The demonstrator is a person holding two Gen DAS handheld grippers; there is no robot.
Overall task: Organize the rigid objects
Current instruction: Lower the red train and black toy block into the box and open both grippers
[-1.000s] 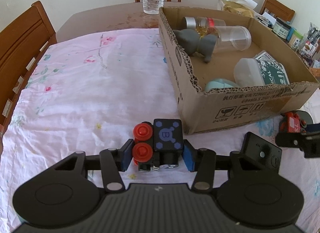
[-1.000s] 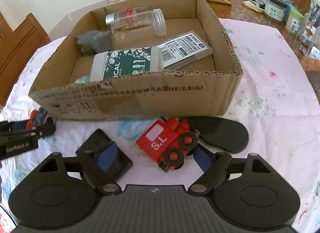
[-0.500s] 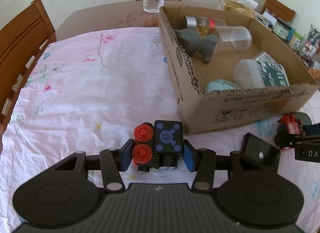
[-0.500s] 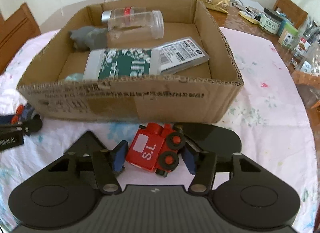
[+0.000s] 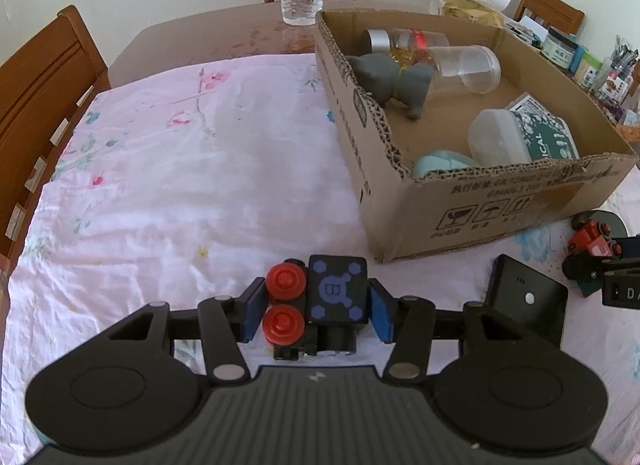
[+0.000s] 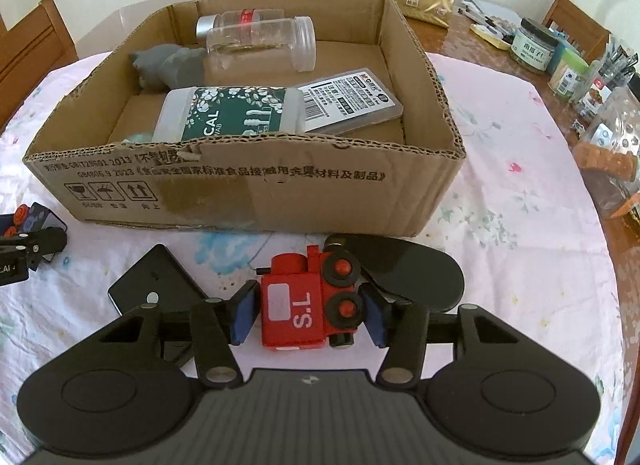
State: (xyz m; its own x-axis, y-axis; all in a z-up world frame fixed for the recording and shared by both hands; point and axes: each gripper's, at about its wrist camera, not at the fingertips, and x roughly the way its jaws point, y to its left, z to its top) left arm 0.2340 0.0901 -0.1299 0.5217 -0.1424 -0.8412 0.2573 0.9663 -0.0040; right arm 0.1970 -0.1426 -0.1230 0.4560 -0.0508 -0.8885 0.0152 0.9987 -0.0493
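From the left wrist, the left gripper point(image 5: 316, 315) has its blue pads pressed against both sides of a black toy train car point(image 5: 318, 307) with two red wheels, low over the pink floral tablecloth point(image 5: 180, 169); this looks like the grasp step, and the next move calls for a lift high enough to clear the near wall of the cardboard box point(image 5: 500, 201) to its right. One black flat device point(image 5: 524, 305) lies just beside it. Inside the box I count one grey animal figure point(image 5: 394, 79), two clear jars, one green-labelled container and one pale blue item, mostly hidden. From the right wrist, the right gripper point(image 6: 306, 315) is clamped on one red toy locomotive point(image 6: 308, 305) marked "S.L", in front of the box, over a black oval piece point(image 6: 412, 273); it needs the same lift forward. One labelled flat case point(image 6: 352, 103) also lies inside.
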